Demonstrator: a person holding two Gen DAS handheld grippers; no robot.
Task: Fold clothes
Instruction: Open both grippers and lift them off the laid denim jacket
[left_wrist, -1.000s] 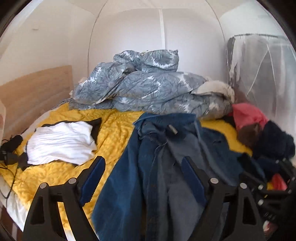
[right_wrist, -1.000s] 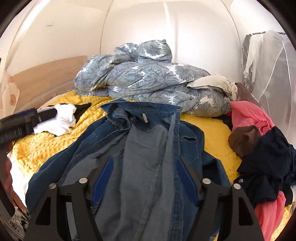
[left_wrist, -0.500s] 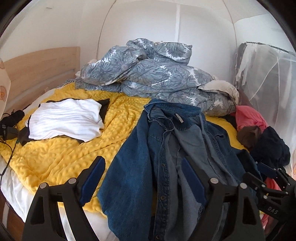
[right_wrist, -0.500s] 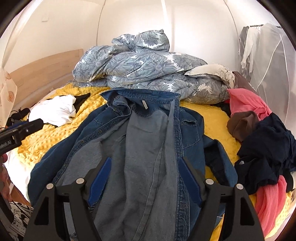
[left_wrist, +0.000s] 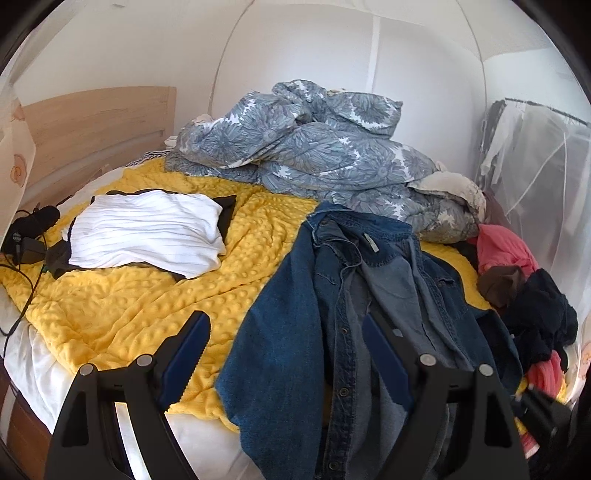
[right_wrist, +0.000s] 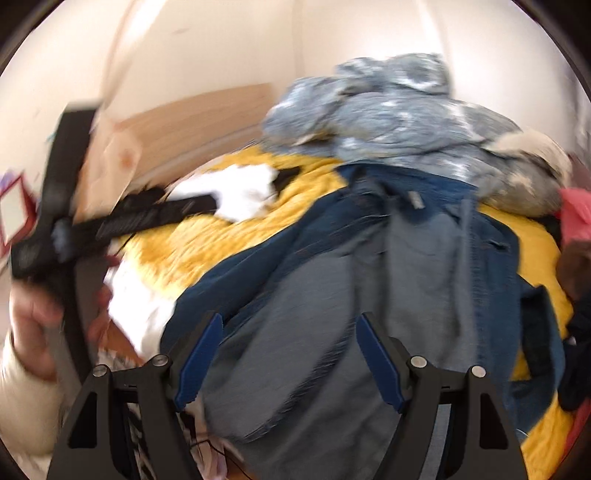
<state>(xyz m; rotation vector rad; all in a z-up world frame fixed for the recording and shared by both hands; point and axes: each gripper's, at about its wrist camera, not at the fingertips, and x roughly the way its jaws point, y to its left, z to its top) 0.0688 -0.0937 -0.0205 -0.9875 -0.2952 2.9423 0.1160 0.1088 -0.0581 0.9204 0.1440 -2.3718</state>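
A blue denim jacket (left_wrist: 332, 314) lies spread open, lining up, on the yellow blanket (left_wrist: 129, 306); it also shows in the blurred right wrist view (right_wrist: 369, 295). A folded white garment (left_wrist: 147, 232) lies on a black one at the left. My left gripper (left_wrist: 284, 332) is open and empty above the jacket's left edge near the bed's front. My right gripper (right_wrist: 288, 332) is open and empty above the jacket's lower lining. The left gripper's body (right_wrist: 74, 221) and the hand holding it show at the left of the right wrist view.
A crumpled grey floral duvet (left_wrist: 325, 151) is piled at the back. Pink, brown and dark clothes (left_wrist: 524, 288) are heaped at the right, beside a netted clothes rack (left_wrist: 539, 166). A wooden headboard (left_wrist: 92, 125) and black cables (left_wrist: 26, 240) are at the left.
Both grippers have pulled back from the jacket toward the front of the bed. The right wrist view is now blurred from motion and swung left. Both stay open.
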